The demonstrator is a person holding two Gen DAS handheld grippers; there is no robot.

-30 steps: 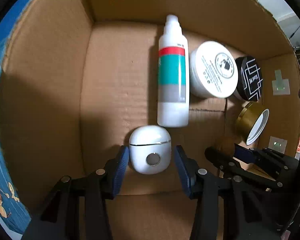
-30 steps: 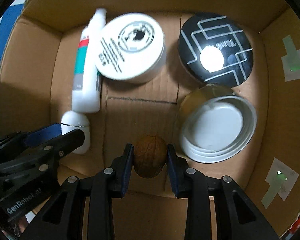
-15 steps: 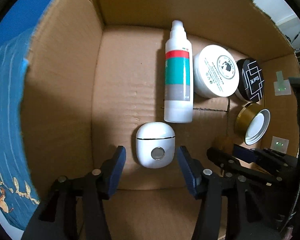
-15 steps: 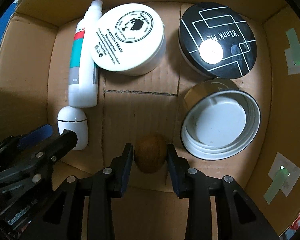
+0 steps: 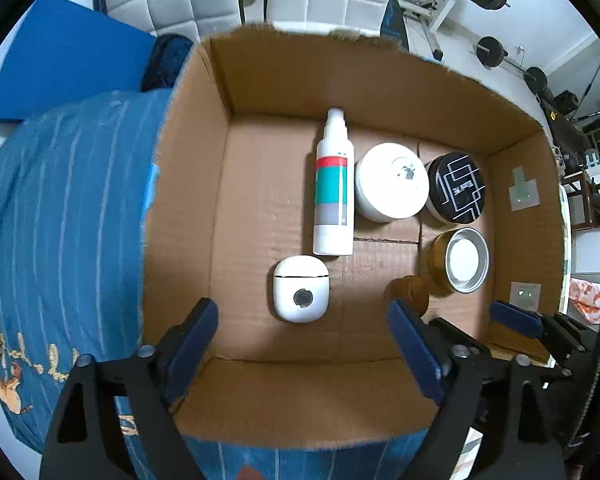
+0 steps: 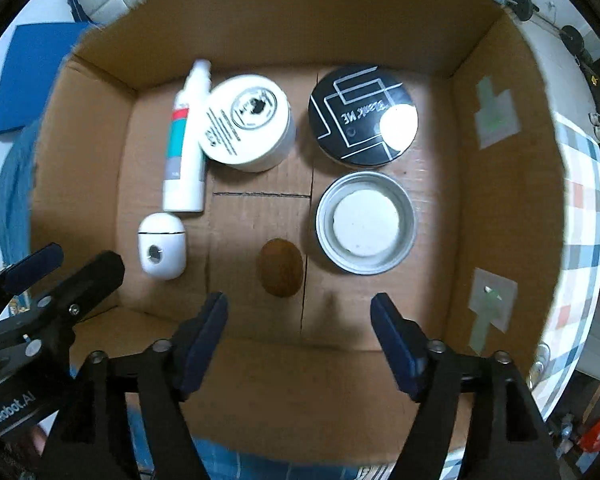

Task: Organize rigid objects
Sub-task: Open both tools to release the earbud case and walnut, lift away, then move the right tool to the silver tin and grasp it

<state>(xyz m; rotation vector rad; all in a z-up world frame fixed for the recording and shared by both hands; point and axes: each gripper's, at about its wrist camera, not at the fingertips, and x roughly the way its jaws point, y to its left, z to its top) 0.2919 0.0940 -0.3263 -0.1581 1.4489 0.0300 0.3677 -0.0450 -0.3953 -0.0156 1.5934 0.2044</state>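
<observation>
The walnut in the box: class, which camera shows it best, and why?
The right wrist view: the walnut lies whole on the box floor. In the left wrist view it is shadowed, partly hidden behind a finger.

A second ago my left tongs (image 5: 302,354) closed on the white case (image 5: 301,288); their jaws are now opening, well clear of the case on both sides, and it lies free on the box floor (image 5: 260,208). My right tongs (image 6: 300,340) gripped the walnut (image 6: 281,267); those jaws are also opening, and the walnut lies beyond the tips, untouched. Both tongs have risen: the box rim and the room around it have come into both views.
</observation>
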